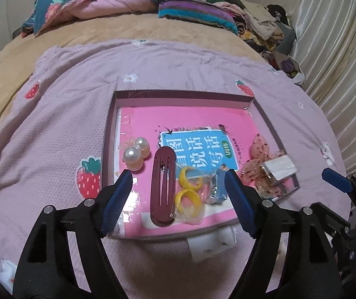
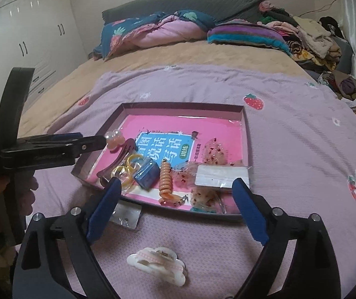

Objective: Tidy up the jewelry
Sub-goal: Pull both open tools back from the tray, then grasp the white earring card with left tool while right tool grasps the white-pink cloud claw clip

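While both grippers hang over the shallow dark-rimmed cardboard tray [image 1: 118, 94] on the lilac strawberry-print bedspread [image 1: 60, 114], the long maroon oval snap hair clip [image 1: 162, 186] lies flat on the tray's pink book cover. Its long axis runs near to far in the left wrist view, rounded ends front and back. Just right of it sit two yellow plastic rings [image 1: 189, 186]; to its left are two pearl-topped bobbles [image 1: 135, 153]. The left gripper [image 1: 178, 199] stands released, straddling the clip without touching. The right gripper [image 2: 175, 209] is spread wide, empty, above a white cloud-shaped claw clip [image 2: 156, 265] on the bedspread.
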### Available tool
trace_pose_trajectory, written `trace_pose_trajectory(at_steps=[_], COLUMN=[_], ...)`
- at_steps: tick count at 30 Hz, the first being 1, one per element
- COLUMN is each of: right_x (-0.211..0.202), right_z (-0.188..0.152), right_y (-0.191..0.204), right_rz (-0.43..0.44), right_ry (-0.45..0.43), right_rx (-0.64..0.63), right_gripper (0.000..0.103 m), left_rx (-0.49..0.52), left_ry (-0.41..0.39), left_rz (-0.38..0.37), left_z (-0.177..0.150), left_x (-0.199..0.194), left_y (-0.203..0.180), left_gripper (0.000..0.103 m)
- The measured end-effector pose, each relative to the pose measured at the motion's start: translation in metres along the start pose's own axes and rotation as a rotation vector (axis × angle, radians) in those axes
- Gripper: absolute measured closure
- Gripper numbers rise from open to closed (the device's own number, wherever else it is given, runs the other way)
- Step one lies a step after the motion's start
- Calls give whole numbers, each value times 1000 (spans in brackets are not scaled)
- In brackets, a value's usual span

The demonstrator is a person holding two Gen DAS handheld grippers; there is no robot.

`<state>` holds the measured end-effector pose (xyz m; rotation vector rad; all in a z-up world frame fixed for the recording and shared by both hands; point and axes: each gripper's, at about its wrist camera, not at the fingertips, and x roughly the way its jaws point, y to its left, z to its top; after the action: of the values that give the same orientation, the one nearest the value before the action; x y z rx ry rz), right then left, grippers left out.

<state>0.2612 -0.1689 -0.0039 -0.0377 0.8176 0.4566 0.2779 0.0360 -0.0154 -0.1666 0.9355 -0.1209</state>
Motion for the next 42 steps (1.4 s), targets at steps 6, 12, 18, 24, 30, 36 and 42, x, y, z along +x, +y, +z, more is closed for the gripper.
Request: trace_pose_trajectory(at_steps=[6, 12, 18, 24, 30, 36, 42], right_x=[-24, -55, -82, -95, -94, -87, -68], right_z=[0, -1, -5, -17, -34, -52, -76], right_y=[-1, 3, 7, 9, 9, 10, 13], right_rz=[-5, -2, -4, -4, 9, 6, 5], right_ry=[-39, -89, -132, -138, -122, -83, -10], right_rx=[10, 1, -9, -16, -20, -45, -92], right_gripper=[13, 8, 6, 6, 6, 6, 6], left_rx=[1, 15, 14, 23, 35, 35, 22], left_ry=[-38, -90, -115, -104, -81, -48, -2], left_rz=[8, 38, 44, 51, 70, 83, 69], left_z=[-4, -13, -31, -52, -74, -95, -112], left_x=[-27, -57, -78, -82, -78, -68, -52], left_y=[-5, -9, -11, -14, -17, -18, -19], left_gripper=[13, 10, 10, 10, 10, 10, 10])
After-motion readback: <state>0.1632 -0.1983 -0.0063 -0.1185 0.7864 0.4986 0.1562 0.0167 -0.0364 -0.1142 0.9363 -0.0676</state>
